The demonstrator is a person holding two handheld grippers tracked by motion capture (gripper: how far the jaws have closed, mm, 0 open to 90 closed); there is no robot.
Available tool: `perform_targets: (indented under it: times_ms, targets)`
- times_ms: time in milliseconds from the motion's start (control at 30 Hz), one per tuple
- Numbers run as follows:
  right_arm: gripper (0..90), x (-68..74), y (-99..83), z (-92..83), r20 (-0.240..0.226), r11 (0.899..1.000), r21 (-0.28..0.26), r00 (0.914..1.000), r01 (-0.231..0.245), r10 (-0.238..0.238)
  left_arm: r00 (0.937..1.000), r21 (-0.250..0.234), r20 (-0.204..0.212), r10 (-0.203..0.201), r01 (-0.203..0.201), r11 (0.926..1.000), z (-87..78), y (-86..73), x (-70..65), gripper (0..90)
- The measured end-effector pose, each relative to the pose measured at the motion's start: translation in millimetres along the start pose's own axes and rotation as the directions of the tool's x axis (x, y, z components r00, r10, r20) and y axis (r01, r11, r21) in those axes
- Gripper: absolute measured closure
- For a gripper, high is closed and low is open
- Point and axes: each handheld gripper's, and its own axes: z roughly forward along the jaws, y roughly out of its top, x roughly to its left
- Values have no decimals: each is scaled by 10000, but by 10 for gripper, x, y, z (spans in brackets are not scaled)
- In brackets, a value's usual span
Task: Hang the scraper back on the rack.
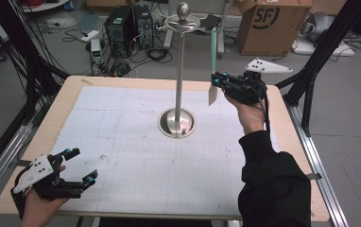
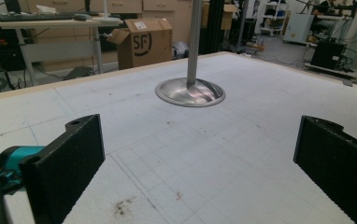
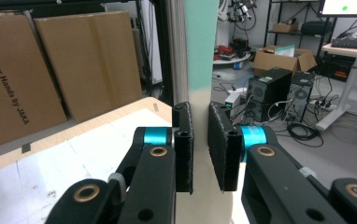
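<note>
The desk (image 1: 122, 142) is a pale wooden slab covered by a white gridded mat, with small dark smudges on the mat near the left tool in the left gripper view; a tall steel utensil stand (image 1: 179, 90) rises from a round dished base (image 2: 190, 92) at the middle of the desk, topped by a ball knob and a ring of hooks; the right tool (image 1: 215, 81), held up in a hand with a black sleeve near the far right of the desk, is clamped on a spatula (image 1: 213, 66) with a mint-green handle and pale blade, upright just right of the stand's pole, the handle's top close by the hook ring; in the right gripper view the pads (image 3: 184, 140) press the spatula (image 3: 200, 46) from both sides; the left tool (image 1: 77, 166) rests at the near left corner, its jaws spread wide with nothing between them.
</note>
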Motion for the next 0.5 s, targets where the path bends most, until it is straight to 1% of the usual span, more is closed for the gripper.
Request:
perform_targets:
  times_ms: [300, 400, 467, 500]
  targets:
    - [807, 25, 47, 58, -33, 9996, 237, 9999, 130, -130, 10000, -35, -9, -8, 8, 10000, -15, 2, 1, 24]
    - [807, 29, 49, 74, 14, 9995, 253, 9998, 173, -174, 10000, -22, -1, -6, 6, 10000, -19, 0, 0, 24]
    - [807, 33, 54, 79, 138, 9993, 264, 9996, 257, -260, 10000, -15, -12, -3, 3, 10000, -22, -2, -1, 24]
    - [807, 35, 54, 78, 121, 9995, 238, 9997, 216, -219, 10000, -12, -14, 0, 0, 10000, -24, -2, 1, 24]
